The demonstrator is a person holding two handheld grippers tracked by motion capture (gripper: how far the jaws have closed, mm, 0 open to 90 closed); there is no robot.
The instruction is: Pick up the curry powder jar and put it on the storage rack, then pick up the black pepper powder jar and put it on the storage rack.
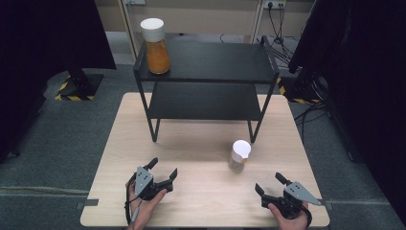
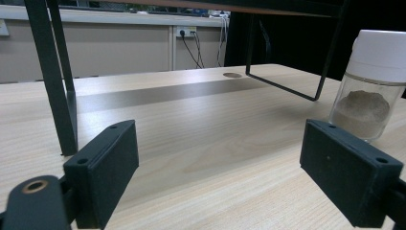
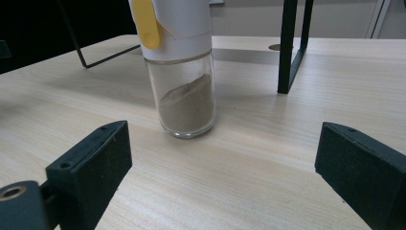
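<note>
Two spread claws low over a wooden worktop (image 1: 201,201), a small jar between and ahead of them.

Left claw (image 1: 163,169) held in a hand (image 1: 143,203) near the front edge, jaws wide apart and gripping nothing. Right claw (image 1: 270,184) in the other hand (image 1: 289,218) at the front right, jaws also wide apart and empty. Small glass jar (image 1: 238,156) with white cap and beige powder standing upright on the worktop, just in front of the black rack (image 1: 206,72), apart from both claws. Tall jar (image 1: 154,45) with orange contents on the rack's top shelf, left corner.
</note>
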